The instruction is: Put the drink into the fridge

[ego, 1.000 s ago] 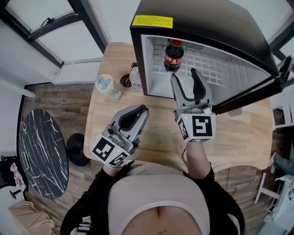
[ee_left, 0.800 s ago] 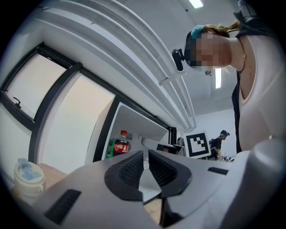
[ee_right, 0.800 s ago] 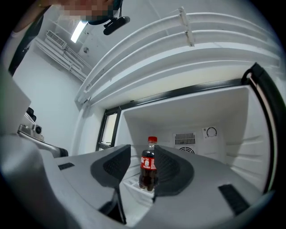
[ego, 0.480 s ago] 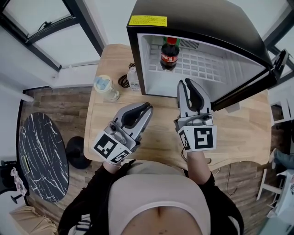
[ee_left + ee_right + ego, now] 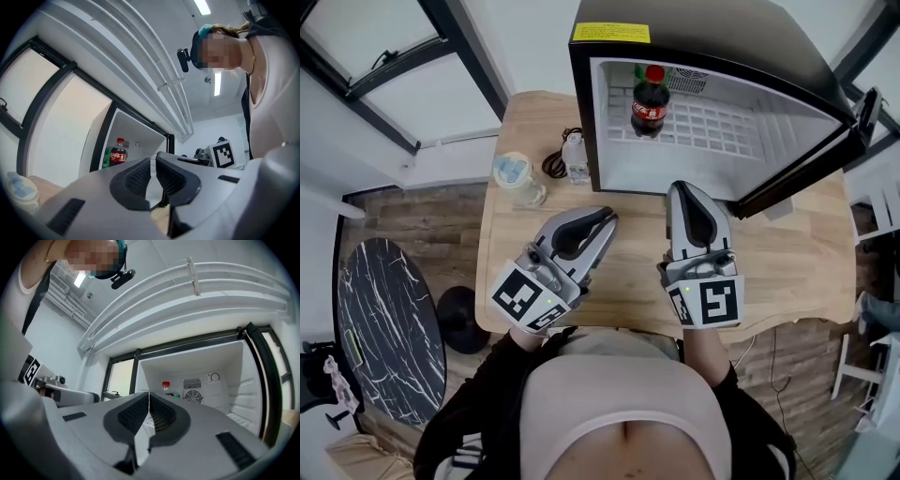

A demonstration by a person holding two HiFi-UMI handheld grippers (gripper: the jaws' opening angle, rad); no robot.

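tabletop [image 5: 792,258], open fridge [image 5: 731,42] at 12 o'clock holding cola bottle [image 5: 649,99], right gripper [image 5: 686,191] just closed empty (left gripper [image 5: 604,217] together too).

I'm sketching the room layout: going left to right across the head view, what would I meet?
Black marble side table, pale lidded jar, small white bottle, cola bottle inside the fridge.

both grippers held out low in front of the belly. left gripper [image 5: 602,219] leans in on a slant toward the other, jaws together, nothing between them. right gripper [image 5: 683,187] points straight ahead, just beside the left but not touching; its jaws have just been closing and now meet, empty. right forearm [image 5: 705,345] runs straight back to the body.
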